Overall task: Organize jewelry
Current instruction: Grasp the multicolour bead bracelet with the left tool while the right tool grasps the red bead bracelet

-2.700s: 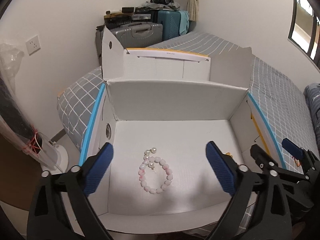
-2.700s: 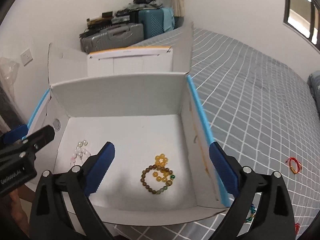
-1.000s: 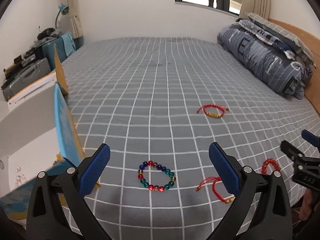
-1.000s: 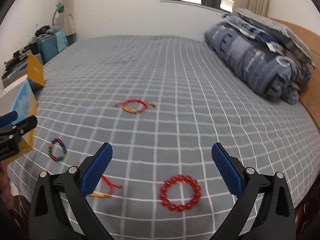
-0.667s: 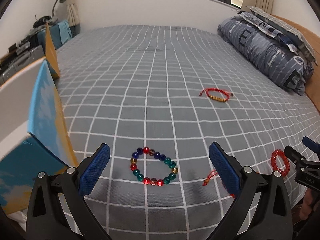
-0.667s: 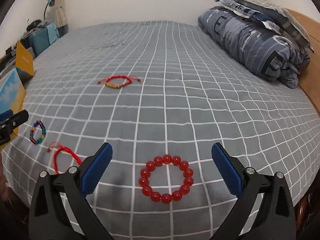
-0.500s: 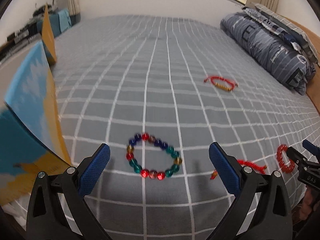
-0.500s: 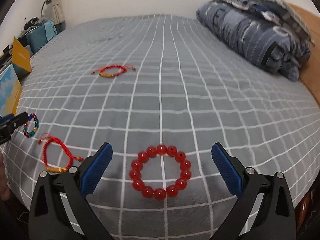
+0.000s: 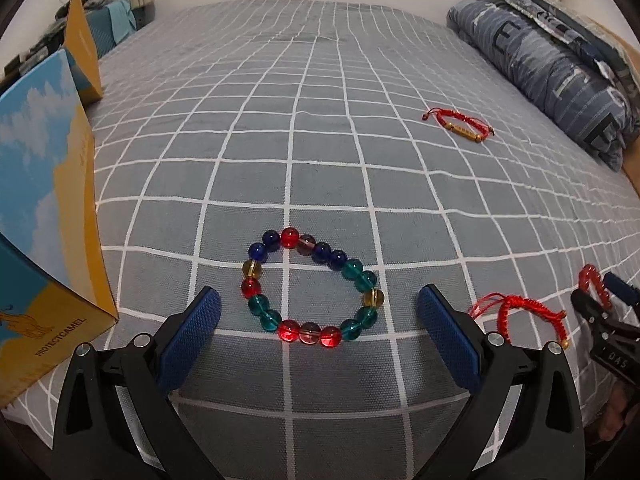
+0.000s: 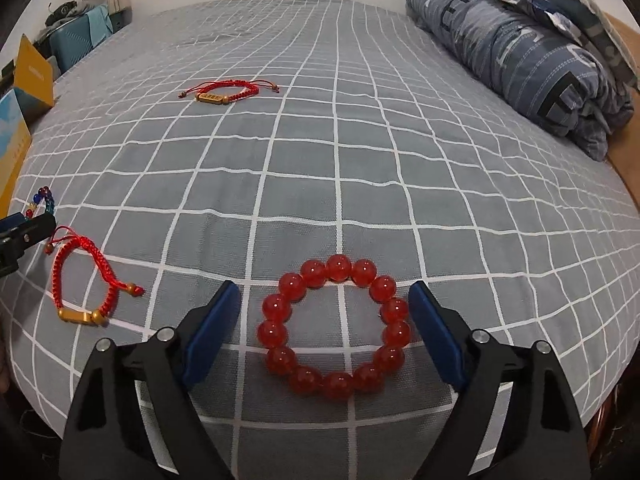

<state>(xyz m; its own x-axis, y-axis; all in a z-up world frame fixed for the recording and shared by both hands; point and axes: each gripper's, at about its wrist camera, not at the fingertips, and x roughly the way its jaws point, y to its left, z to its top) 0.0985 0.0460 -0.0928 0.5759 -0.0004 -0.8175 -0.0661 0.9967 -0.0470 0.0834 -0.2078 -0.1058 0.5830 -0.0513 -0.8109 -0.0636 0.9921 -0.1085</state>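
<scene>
A: Leftmost on the gray checked bedspread (image 9: 320, 140)?

B: Printed cardboard box (image 9: 44, 216), standing at the left edge. Just right of it, multicolored bead bracelet (image 9: 311, 289), lying flat between the blue pads of the left gripper (image 9: 318, 344). Jaws apart, touching no bead.

A: Next?

B: Red cord bracelet (image 10: 82, 280) with gold tube, lying loose between the two grippers. Farther back, well apart, second red cord bracelet (image 10: 226, 92).

A: And rightmost?

B: Red bead bracelet (image 10: 335, 326), flat on the bedspread, ringed by the right gripper (image 10: 324, 328). Jaws closing, pads just beside the beads, not yet pressing. Beyond, folded blue quilt (image 10: 532, 52) along the far right.
</scene>
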